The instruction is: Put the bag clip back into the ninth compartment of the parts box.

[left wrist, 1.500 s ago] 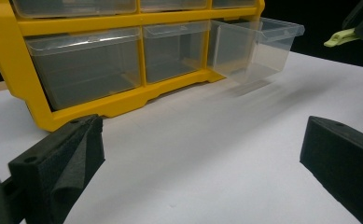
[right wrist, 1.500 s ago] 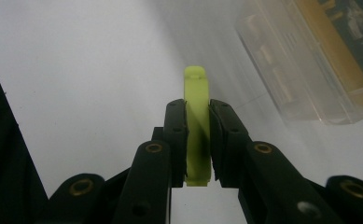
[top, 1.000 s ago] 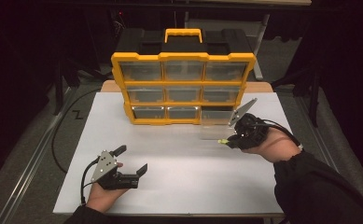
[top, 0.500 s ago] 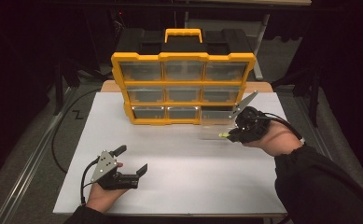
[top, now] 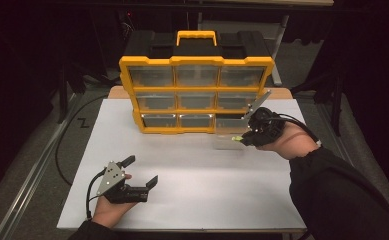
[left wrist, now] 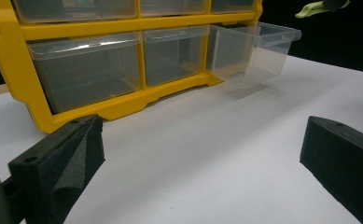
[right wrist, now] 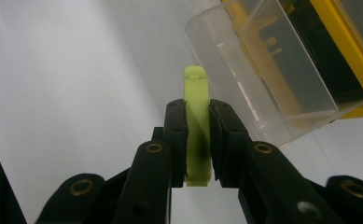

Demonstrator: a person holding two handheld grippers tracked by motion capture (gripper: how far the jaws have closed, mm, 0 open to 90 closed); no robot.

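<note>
The right gripper (top: 243,136) is clamping a small lime-green clip (right wrist: 197,126) between its jaws and holding it above the white table (top: 192,190), just beside the clear drawer (top: 228,140) that is sticking out of the bottom right slot of the yellow organizer (top: 197,95). The left gripper (top: 141,172) is resting near the table's front edge, well apart from the organizer, with its jaws standing wide and nothing between them.
</note>
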